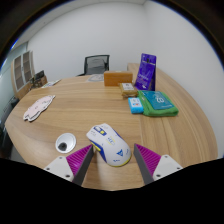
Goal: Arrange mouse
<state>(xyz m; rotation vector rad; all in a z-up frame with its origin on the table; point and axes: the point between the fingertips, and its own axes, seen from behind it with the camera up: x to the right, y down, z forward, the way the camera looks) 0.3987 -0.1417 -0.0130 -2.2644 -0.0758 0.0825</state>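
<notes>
A white mouse with blue and yellow trim lies on the round wooden table. It sits between the two finger tips, its near end just inside them, with a gap on each side. My gripper is open, its magenta pads flanking the mouse, closer on the left side than on the right.
A small white round dish lies left of the mouse. Beyond are a teal box, a small blue box, a purple box, a cardboard box, white gloves and a chair.
</notes>
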